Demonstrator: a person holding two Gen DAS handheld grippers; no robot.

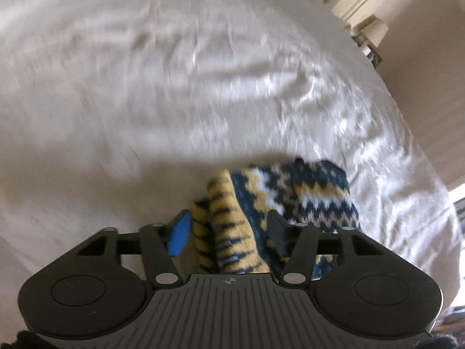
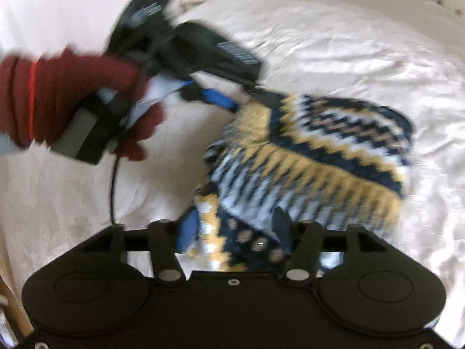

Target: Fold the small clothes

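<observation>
Knit wool, navy, mustard and white zigzags: that's the sweater (image 2: 314, 157), lying bunched on a white sheet (image 1: 145, 87) with a fold already laid over itself, so I'd guess we're at the let-go part of a fold. Both views are motion-blurred, so take the fine detail loosely. Left gripper (image 1: 226, 232) has its jaws apart with a ridge of striped knit standing up between them; I see a gap on the blue-pad side and the fabric looks loose rather than pinched, though on the black finger's side I can't rule out contact. Right gripper (image 2: 235, 229) is the same story, jaws apart, the dotted navy edge of the sweater sitting between them and spilling out ahead of the tips. From the right view you can also see the left gripper out ahead and off to the left of the right jaws, held in a gloved hand (image 2: 66, 101), its tips right at the far corner of the sweater. What could go wrong from here, I reckon: chunky knit is grabby, and if either set of fingers pulls away while yarn is still hooked on a pad, it'll drag the top layer and undo the fold. The bunched ridge between the left jaws could also spring back up, since thick wool doesn't hold a crease. And the sheet is slippery-looking, so a sideways exit may slide the whole bundle.
</observation>
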